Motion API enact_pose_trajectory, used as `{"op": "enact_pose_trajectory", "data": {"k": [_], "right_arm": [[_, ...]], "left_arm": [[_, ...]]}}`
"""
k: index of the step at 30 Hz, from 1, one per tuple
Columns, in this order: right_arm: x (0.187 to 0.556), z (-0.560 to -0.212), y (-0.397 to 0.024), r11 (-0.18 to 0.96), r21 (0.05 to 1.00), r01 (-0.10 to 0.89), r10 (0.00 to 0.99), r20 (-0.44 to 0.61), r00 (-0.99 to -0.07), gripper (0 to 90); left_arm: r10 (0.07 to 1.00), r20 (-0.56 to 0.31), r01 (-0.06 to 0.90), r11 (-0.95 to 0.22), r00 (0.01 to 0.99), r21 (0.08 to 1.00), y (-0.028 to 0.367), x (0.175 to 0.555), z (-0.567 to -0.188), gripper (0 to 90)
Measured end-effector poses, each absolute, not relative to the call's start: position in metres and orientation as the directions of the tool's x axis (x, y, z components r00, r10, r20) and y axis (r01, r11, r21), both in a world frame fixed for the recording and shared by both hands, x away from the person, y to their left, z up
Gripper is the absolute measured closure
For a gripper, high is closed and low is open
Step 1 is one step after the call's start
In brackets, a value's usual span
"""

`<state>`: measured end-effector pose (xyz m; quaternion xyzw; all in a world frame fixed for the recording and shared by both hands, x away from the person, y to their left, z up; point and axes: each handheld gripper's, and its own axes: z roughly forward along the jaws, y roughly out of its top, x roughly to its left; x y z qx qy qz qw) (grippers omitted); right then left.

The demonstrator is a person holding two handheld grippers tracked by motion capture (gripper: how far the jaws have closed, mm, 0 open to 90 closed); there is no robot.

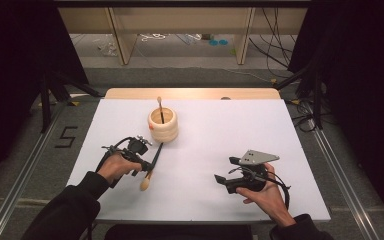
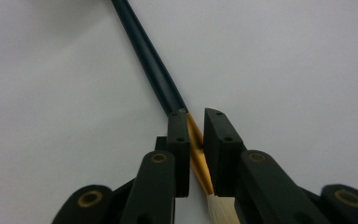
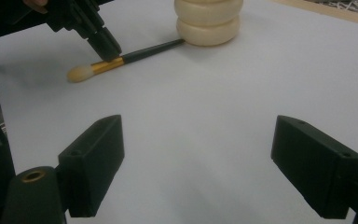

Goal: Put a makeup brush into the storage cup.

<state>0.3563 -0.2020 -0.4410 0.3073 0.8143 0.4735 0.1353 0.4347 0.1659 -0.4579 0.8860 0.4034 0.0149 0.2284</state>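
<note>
Near the holder (image 1: 162, 125), left tool (image 2: 196, 140) pinches the brush (image 2: 196, 151); right tool (image 3: 214, 172) spread over bare tabletop

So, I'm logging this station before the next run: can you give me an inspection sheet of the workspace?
Surface: white table top, clean; wooden edge at the far side.
Job's things: makeup brush lying flat, handle tip at the cream holder; a second brush stands in the holder.
Clutter: nothing seen.
Grippers: left gripper shut on the makeup brush's gold ferrule; right gripper open, nothing between its jaws.
Cables: one trails from each gripper; loose cables on the floor beyond.
Surroundings: dark curtains, wooden frame legs, floor rails.
</note>
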Motion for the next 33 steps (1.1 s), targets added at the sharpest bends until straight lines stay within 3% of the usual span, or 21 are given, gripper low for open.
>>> {"op": "enact_pose_trajectory", "data": {"k": [6, 11, 33], "right_arm": [[0.356, -0.441, -0.202, 0.362, 0.855, 0.371, 0.626, 0.071, -0.776, 17.9], [0.356, -0.441, -0.202, 0.362, 0.855, 0.372, 0.627, 0.072, -0.775, 17.9], [0.356, -0.441, -0.201, 0.365, 0.855, 0.37, 0.621, 0.073, -0.781, 18.0]], "left_arm": [[0.738, -0.155, 0.725, -0.56, 0.657, 0.401, 0.165, 0.436, -0.461, 73.7], [0.71, -0.108, 0.698, -0.634, 0.696, 0.332, 0.167, 0.441, -0.464, 76.2], [0.618, -0.038, 0.611, -0.762, 0.785, 0.214, 0.15, 0.45, -0.46, 76.7]]}}
